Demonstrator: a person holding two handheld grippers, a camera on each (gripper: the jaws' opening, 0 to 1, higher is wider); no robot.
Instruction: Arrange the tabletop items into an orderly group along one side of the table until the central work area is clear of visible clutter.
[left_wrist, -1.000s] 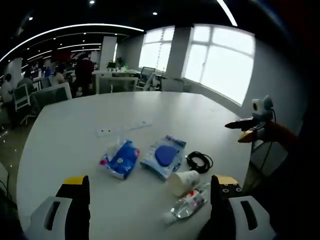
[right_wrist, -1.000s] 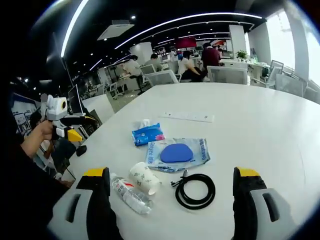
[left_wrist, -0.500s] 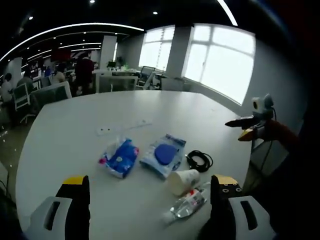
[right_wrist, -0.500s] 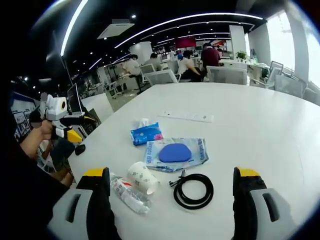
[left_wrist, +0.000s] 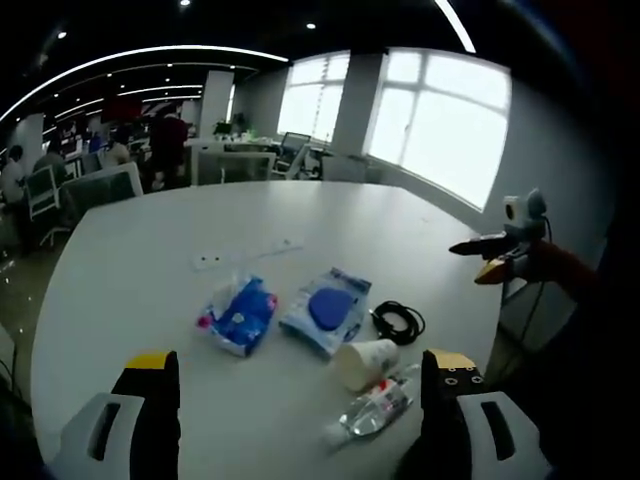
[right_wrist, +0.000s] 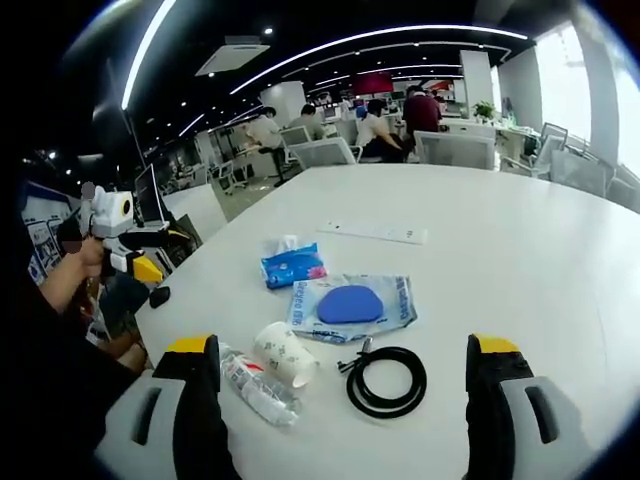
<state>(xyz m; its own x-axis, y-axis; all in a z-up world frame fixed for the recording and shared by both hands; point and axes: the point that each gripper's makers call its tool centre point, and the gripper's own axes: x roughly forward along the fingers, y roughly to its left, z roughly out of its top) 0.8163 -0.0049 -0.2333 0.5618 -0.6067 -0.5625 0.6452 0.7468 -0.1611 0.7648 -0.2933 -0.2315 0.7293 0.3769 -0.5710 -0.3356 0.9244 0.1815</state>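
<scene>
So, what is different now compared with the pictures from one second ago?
Almost nothing. Both grippers hang open over the table, holding nothing. The right gripper view has drifted slightly, so that is the camera, not the things. The tissue pack, blue pouch, paper cup, plastic bottle and black cable lie where they were.

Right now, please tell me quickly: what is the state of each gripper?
Left gripper: open, holding nothing, above the table.
Right gripper: open, holding nothing, above the black cable.
</scene>
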